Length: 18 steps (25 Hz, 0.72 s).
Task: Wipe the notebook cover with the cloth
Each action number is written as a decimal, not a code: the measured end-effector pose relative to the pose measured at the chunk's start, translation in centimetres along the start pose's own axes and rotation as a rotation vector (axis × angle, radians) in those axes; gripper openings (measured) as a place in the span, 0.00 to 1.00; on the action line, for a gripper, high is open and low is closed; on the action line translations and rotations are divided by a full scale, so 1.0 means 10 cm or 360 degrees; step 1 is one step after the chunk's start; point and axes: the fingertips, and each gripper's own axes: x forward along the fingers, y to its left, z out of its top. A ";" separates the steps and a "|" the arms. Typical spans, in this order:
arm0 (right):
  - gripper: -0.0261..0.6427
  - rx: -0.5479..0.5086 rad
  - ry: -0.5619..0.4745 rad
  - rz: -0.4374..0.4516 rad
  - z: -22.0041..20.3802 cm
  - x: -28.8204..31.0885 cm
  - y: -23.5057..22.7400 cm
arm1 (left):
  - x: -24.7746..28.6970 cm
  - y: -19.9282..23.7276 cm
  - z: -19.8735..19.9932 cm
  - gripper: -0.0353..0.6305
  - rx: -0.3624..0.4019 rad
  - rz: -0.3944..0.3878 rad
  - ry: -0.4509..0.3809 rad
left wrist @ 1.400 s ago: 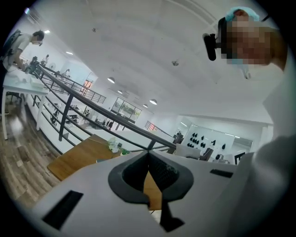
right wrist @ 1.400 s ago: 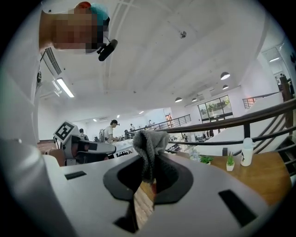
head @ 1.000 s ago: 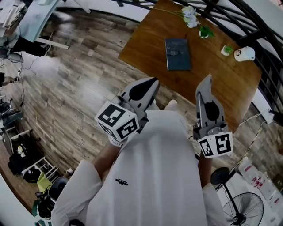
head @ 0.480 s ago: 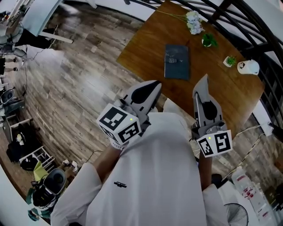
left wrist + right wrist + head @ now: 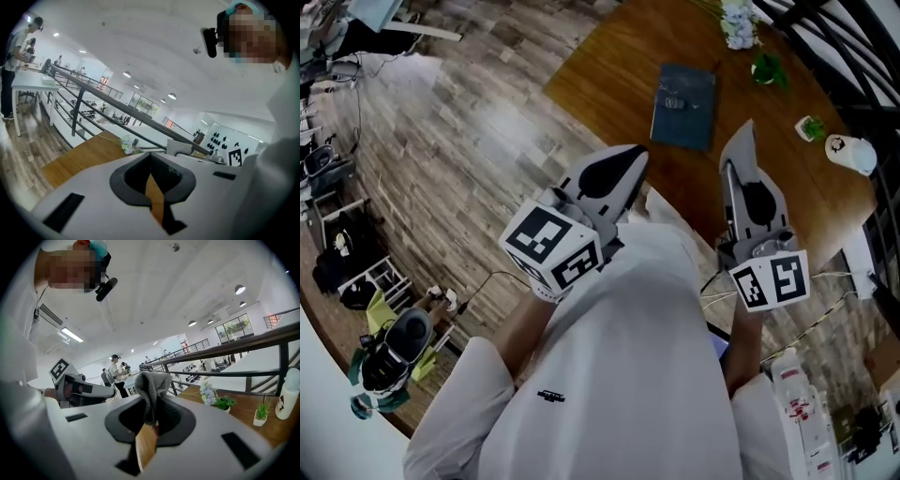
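Dark blue-grey rectangular notebook lies flat and closed on the brown wooden table at the upper middle of the head view, with bare wood around it. Along the table's far side, toward the upper right corner, stand a bunch of pale flowers, a small leafy green plant, a tiny potted sprout and a white rounded object, all apart from the notebook. A black metal railing runs behind them. Grey-brown plank floor fills the left half of the frame. Nothing lies between the grippers and the notebook.

Both grippers are held up in front of the person's white shirt, below the notebook in the picture and well apart from it. The left gripper slants toward the upper right; its jaws are drawn together with only a thin slit between them and nothing in it. The right gripper points almost straight up the frame, over the table's near edge, and its jaws are clamped on a grey knitted cloth that bunches above them.
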 end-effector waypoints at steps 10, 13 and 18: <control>0.10 -0.0061 0.0113 0.0162 -0.13 0.41 -0.43 | 0.36 0.23 -0.32 0.08 -0.0078 0.0158 0.0047; 0.10 -0.0087 0.0161 0.0203 -0.21 0.52 -0.54 | 0.46 0.30 -0.43 0.08 -0.0102 0.0196 0.0057; 0.10 -0.0105 0.0235 0.0239 -0.38 0.74 -0.74 | 0.65 0.47 -0.56 0.08 -0.0174 0.0255 0.0070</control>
